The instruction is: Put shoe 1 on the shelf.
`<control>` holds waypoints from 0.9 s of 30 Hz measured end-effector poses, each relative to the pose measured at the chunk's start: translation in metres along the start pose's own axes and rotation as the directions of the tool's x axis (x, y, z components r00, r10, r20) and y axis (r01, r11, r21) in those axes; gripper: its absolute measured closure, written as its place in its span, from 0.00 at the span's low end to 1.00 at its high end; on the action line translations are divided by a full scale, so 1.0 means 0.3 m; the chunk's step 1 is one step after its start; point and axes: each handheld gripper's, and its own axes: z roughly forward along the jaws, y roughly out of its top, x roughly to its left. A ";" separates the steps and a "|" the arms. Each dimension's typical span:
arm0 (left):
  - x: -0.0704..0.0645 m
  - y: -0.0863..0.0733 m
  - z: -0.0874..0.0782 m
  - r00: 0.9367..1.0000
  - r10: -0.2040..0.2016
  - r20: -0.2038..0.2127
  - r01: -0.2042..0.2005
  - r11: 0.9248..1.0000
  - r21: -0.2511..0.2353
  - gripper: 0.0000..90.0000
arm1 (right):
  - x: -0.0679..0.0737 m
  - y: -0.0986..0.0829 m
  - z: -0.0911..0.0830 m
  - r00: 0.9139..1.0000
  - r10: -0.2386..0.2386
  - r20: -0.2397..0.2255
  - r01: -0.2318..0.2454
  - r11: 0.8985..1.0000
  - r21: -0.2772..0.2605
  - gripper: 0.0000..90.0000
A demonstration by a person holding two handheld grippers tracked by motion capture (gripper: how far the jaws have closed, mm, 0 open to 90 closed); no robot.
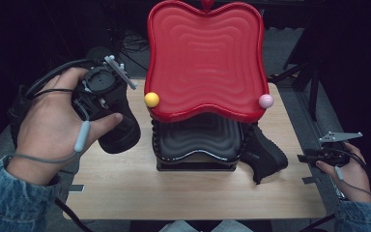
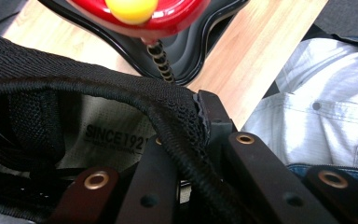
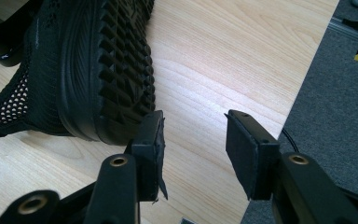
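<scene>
While I watch from the high view, my left claw (image 1: 107,104) holds a black shoe (image 1: 121,130) lifted above the left part of the counter (image 1: 183,193), just left of the red tray (image 1: 205,58). Seen through the left gripper view, the jaws are clamped on the shoe's knitted collar (image 2: 177,116), one jaw inside the opening and one outside, with the thick rim cord running between them. Printed lettering shows on the pale insole (image 2: 114,135) within. Beyond the shoe in that view sit a yellow ball (image 2: 131,8) on the tray's corner and a black tray (image 2: 191,42) beneath it.

My right claw (image 1: 314,158) hangs at the right edge of the counter, near side. Looking along it in the right gripper view, its jaws stand well apart and hold nothing. The left jaw's tip is just beside the heel of a second black shoe (image 3: 88,70); I cannot tell whether it touches. That shoe lies on its side on the counter, its ridged sole facing the claw, resting against the right side of the black tray (image 1: 198,145).

The red tray stands above the black tray in the middle of the counter, with a pink ball (image 1: 265,101) at its right corner.
</scene>
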 end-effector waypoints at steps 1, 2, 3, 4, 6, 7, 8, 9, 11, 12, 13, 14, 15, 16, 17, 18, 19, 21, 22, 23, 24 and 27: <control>0.000 0.000 0.000 1.000 0.000 0.000 0.000 1.000 0.000 0.96 | 0.000 0.000 0.000 1.000 0.000 0.000 0.000 1.000 0.000 0.64; -0.007 0.009 -0.014 1.000 0.009 -0.008 -0.009 1.000 -0.002 0.96 | 0.002 0.000 0.002 1.000 0.001 -0.002 -0.001 1.000 0.003 0.64; -0.010 0.015 -0.023 1.000 0.014 -0.011 -0.014 1.000 -0.001 0.96 | 0.002 0.001 0.002 1.000 0.001 -0.003 -0.001 1.000 0.002 0.64; -0.014 0.019 -0.029 1.000 0.016 -0.017 -0.016 1.000 -0.004 0.96 | 0.002 0.001 0.002 1.000 0.001 -0.003 -0.001 1.000 0.001 0.64; -0.028 0.035 -0.047 0.999 0.021 -0.037 -0.021 1.000 0.002 0.96 | 0.001 0.001 0.000 1.000 0.002 -0.006 -0.002 1.000 -0.005 0.64; -0.028 0.035 -0.047 0.999 0.021 -0.037 -0.021 1.000 0.002 0.96 | 0.001 0.001 0.000 1.000 0.002 -0.006 -0.002 1.000 -0.005 0.64; -0.041 0.055 -0.055 0.998 0.027 -0.058 -0.025 0.999 0.021 0.96 | -0.002 -0.001 -0.002 1.000 0.001 -0.004 -0.001 1.000 -0.004 0.64; -0.048 0.063 -0.059 0.997 0.028 -0.069 -0.026 0.999 0.025 0.96 | -0.002 -0.001 -0.002 1.000 0.003 -0.004 -0.003 1.000 -0.003 0.64; -0.054 0.070 -0.065 0.997 0.030 -0.073 -0.028 0.999 0.026 0.96 | -0.002 -0.002 -0.003 1.000 0.005 -0.006 -0.005 1.000 -0.002 0.64; -0.059 0.078 -0.074 0.996 0.036 -0.076 -0.035 0.999 0.027 0.96 | -0.002 -0.002 -0.003 1.000 0.005 -0.006 -0.005 1.000 -0.002 0.64; -0.064 0.083 -0.082 0.996 0.039 -0.081 -0.037 0.999 0.022 0.96 | -0.002 -0.003 -0.004 1.000 0.004 -0.005 -0.004 1.000 -0.005 0.65; -0.069 0.089 -0.092 0.995 0.041 -0.085 -0.040 0.999 0.019 0.96 | -0.003 -0.003 -0.005 1.000 0.006 -0.004 -0.006 1.000 -0.006 0.65; -0.072 0.093 -0.100 0.995 0.045 -0.089 -0.044 0.999 0.016 0.96 | -0.006 -0.004 -0.007 1.000 0.007 -0.004 -0.007 1.000 -0.009 0.65; -0.074 0.098 -0.108 0.994 0.049 -0.094 -0.048 0.999 0.013 0.96 | -0.007 -0.005 -0.008 1.000 0.007 -0.005 -0.007 1.000 -0.011 0.65; -0.075 0.102 -0.116 0.994 0.057 -0.098 -0.056 0.998 0.009 0.96 | -0.008 -0.006 -0.008 1.000 0.009 -0.006 -0.009 1.000 -0.013 0.65; -0.077 0.106 -0.124 0.994 0.054 -0.099 -0.054 0.999 0.004 0.96 | -0.009 -0.007 -0.009 1.000 0.010 -0.003 -0.010 1.000 -0.013 0.65; -0.078 0.110 -0.131 0.993 0.053 -0.103 -0.053 0.999 -0.003 0.96 | -0.010 -0.007 -0.009 1.000 0.011 -0.004 -0.011 1.000 -0.013 0.65; -0.081 0.120 -0.141 0.992 0.057 -0.109 -0.058 0.998 -0.008 0.96 | -0.010 -0.007 -0.009 1.000 0.014 -0.005 -0.014 1.000 -0.013 0.65; -0.080 0.125 -0.146 0.992 0.065 -0.111 -0.067 0.998 -0.007 0.96 | -0.010 -0.006 -0.009 1.000 0.010 -0.004 -0.010 1.000 -0.015 0.65; -0.080 0.130 -0.150 0.992 0.062 -0.112 -0.065 0.998 -0.016 0.96 | -0.009 -0.005 -0.010 1.000 0.010 -0.007 -0.010 1.000 -0.016 0.65; -0.079 0.136 -0.153 0.992 0.063 -0.110 -0.066 0.998 -0.024 0.96 | -0.007 -0.004 -0.010 1.000 0.008 -0.007 -0.008 1.000 -0.018 0.65; -0.072 0.163 -0.151 0.991 0.079 -0.110 -0.083 0.996 -0.031 0.96 | -0.004 -0.004 -0.011 1.000 0.009 -0.007 -0.009 1.000 -0.018 0.65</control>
